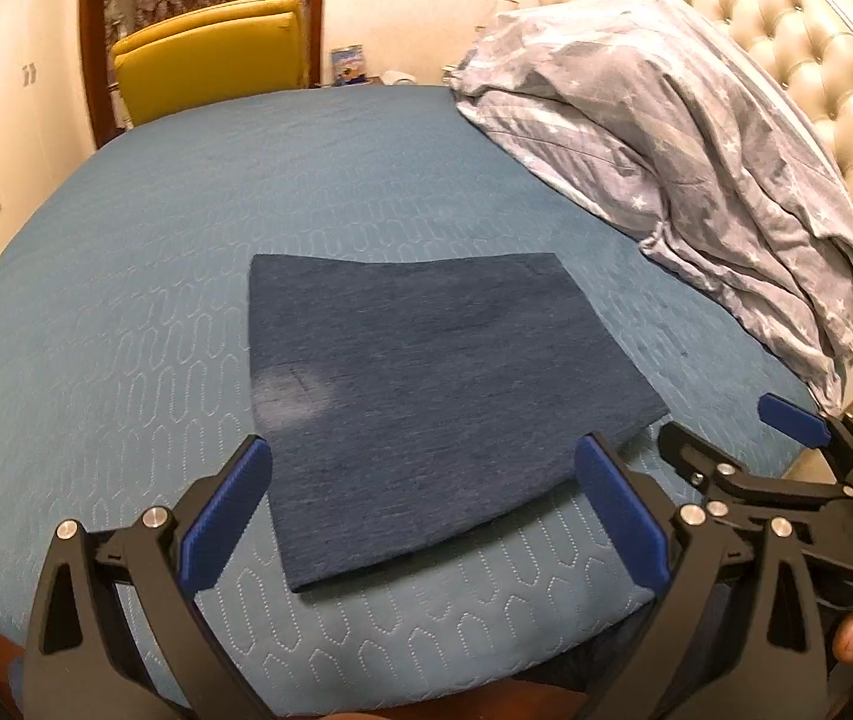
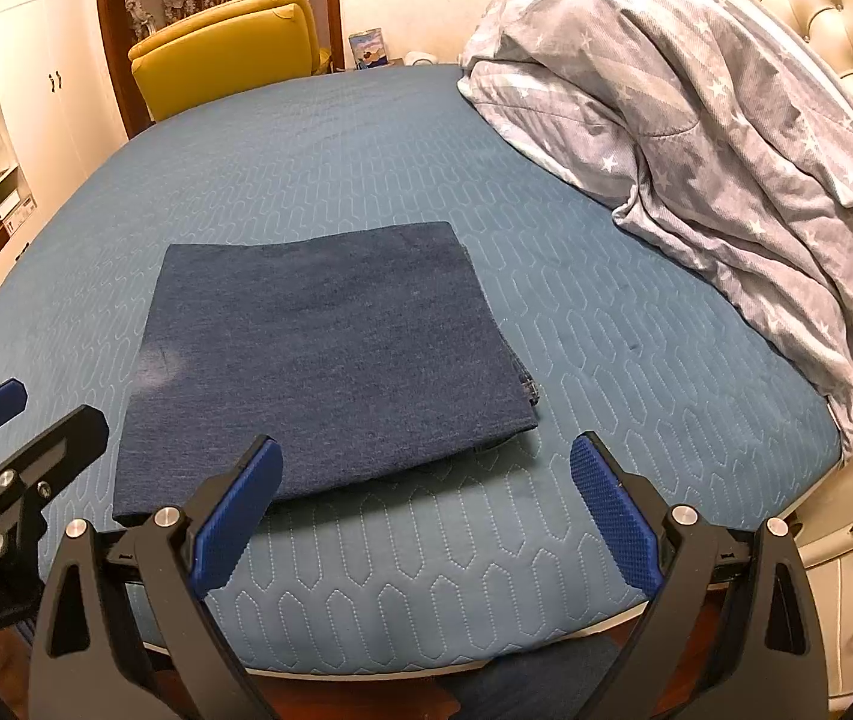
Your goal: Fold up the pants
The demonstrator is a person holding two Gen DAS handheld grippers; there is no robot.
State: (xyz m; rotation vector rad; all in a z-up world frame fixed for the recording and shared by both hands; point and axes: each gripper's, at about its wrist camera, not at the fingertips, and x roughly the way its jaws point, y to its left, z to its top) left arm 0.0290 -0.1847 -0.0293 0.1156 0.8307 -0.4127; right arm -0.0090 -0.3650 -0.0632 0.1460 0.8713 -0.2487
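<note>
The dark blue pants (image 1: 426,384) lie folded into a flat rectangle on the teal quilted bed (image 1: 156,252); they also show in the right wrist view (image 2: 324,360). My left gripper (image 1: 423,516) is open and empty, held above the near edge of the pants. My right gripper (image 2: 426,516) is open and empty, over the bed (image 2: 636,348) just in front of the pants' near right corner. The right gripper also shows in the left wrist view (image 1: 726,438), and the left gripper shows in the right wrist view (image 2: 30,414), both with jaws apart.
A crumpled grey star-patterned duvet (image 1: 696,144) lies at the right by the tufted cream headboard (image 1: 816,48). A yellow armchair (image 1: 210,54) stands beyond the far edge of the bed. White cupboards and shelves (image 2: 18,120) are at the left. A nightstand (image 2: 846,588) is at lower right.
</note>
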